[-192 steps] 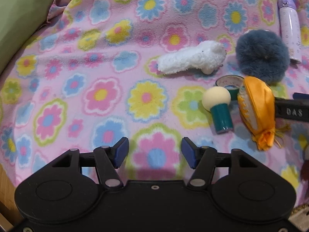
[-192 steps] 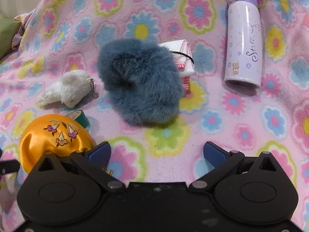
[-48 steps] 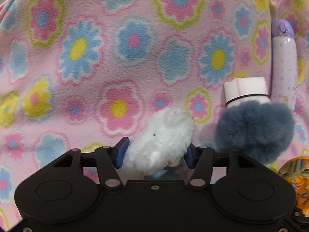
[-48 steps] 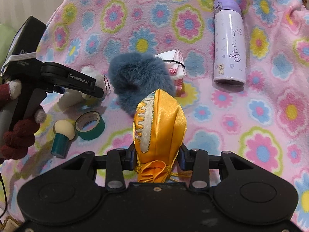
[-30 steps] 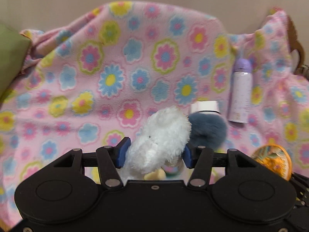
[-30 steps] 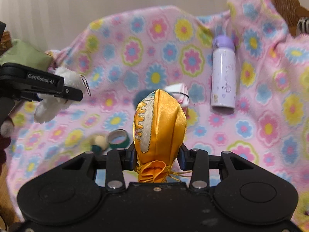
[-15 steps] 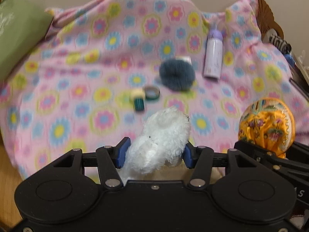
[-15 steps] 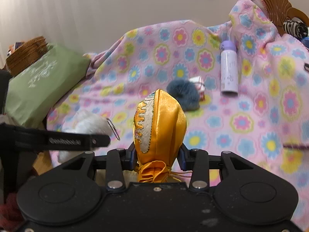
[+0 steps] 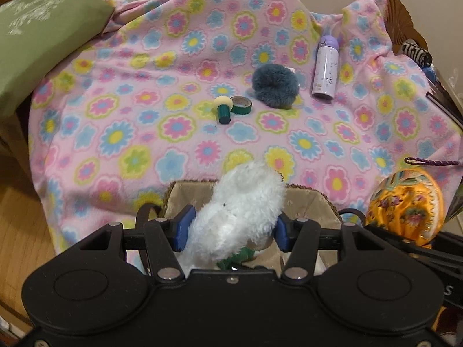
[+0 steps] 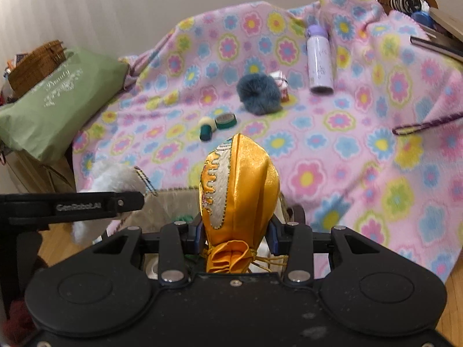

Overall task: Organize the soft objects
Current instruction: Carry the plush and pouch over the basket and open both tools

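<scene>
My left gripper [image 9: 230, 228] is shut on a fluffy white plush toy [image 9: 237, 214], held above a fabric-lined woven basket [image 9: 312, 202] at the near edge of the bed. My right gripper [image 10: 235, 234] is shut on an orange satin pouch [image 10: 240, 190], held over the same basket [image 10: 170, 202]. In the left wrist view the pouch [image 9: 405, 205] shows at the right; in the right wrist view the plush [image 10: 113, 179] and left gripper show at the left. A blue-grey fur puff [image 9: 275, 85] lies far back on the flowered blanket [image 9: 144, 133].
On the blanket lie a lilac bottle [image 9: 325, 69], a green tape roll [image 9: 241, 104], a cream-topped green stamp [image 9: 223, 110] and a small pink-white box [image 10: 280, 82]. A green cushion [image 10: 55, 107] sits left, a purple cord [image 10: 422, 124] right. Green items lie in the basket.
Both grippers drew back from the blanket toward the near edge with their loads; the basket has come into view beneath them. Both grips are unchanged.
</scene>
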`<action>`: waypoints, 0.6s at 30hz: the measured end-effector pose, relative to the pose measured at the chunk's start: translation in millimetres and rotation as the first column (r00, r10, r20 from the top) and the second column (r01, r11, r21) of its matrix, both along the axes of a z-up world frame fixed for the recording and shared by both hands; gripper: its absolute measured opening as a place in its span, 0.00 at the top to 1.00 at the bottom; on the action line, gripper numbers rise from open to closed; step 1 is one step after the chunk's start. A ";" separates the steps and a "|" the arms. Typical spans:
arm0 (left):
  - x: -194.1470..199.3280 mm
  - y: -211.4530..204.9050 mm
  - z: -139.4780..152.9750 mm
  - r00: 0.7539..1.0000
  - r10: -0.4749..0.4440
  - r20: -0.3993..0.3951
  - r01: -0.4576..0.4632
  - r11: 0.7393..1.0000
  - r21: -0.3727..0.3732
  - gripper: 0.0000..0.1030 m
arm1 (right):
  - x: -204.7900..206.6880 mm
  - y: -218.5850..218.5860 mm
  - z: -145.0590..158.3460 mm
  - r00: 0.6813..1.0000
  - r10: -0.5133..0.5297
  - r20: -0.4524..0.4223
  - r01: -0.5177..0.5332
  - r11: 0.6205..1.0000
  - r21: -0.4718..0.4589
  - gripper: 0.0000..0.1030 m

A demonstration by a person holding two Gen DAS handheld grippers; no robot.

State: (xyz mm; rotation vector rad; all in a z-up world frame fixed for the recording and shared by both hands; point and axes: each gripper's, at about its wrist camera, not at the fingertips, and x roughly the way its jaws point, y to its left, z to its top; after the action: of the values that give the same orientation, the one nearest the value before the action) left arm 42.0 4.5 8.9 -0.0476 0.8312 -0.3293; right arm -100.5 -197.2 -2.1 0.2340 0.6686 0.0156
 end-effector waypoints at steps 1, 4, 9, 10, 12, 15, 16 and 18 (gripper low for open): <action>-2.2 1.7 -1.7 1.000 0.006 -0.003 -0.006 1.000 -0.003 0.48 | -0.8 0.5 -0.2 1.000 -0.002 -0.006 0.002 1.000 0.003 0.62; -6.0 5.4 -7.1 1.000 0.014 -0.007 -0.014 1.000 0.002 0.48 | 0.1 0.6 0.0 1.000 -0.005 -0.020 0.005 1.000 0.008 0.62; -3.2 8.6 -15.9 0.999 0.028 -0.032 -0.029 1.000 -0.010 0.48 | 5.3 6.1 -3.1 0.998 0.034 -0.056 -0.033 0.999 0.016 0.62; -3.1 8.3 -17.9 0.999 0.028 -0.037 -0.028 1.000 -0.007 0.48 | 6.1 7.8 -3.7 0.997 0.044 -0.062 -0.043 0.999 0.016 0.62; -4.0 7.6 -21.4 0.999 0.029 -0.044 -0.029 1.000 0.001 0.48 | 7.0 10.7 -4.4 0.996 0.056 -0.070 -0.056 0.998 0.014 0.62; -4.0 7.5 -23.8 0.998 0.029 -0.051 -0.029 1.000 0.005 0.48 | 8.3 9.8 -4.6 0.996 0.053 -0.076 -0.052 0.999 0.015 0.61; -4.0 7.8 -23.9 0.998 0.029 -0.052 -0.029 1.000 0.005 0.48 | 8.9 9.2 -5.3 0.995 0.051 -0.080 -0.050 0.999 0.018 0.61; -4.5 8.0 -23.9 0.998 0.029 -0.053 -0.029 1.000 0.004 0.48 | 10.9 8.0 -6.8 0.995 0.048 -0.089 -0.046 0.999 0.024 0.61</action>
State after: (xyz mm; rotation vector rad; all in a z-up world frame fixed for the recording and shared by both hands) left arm 37.5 12.6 -15.0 -0.0657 0.8823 -0.3009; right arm -89.5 -189.3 -8.8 0.2412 0.7636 0.0581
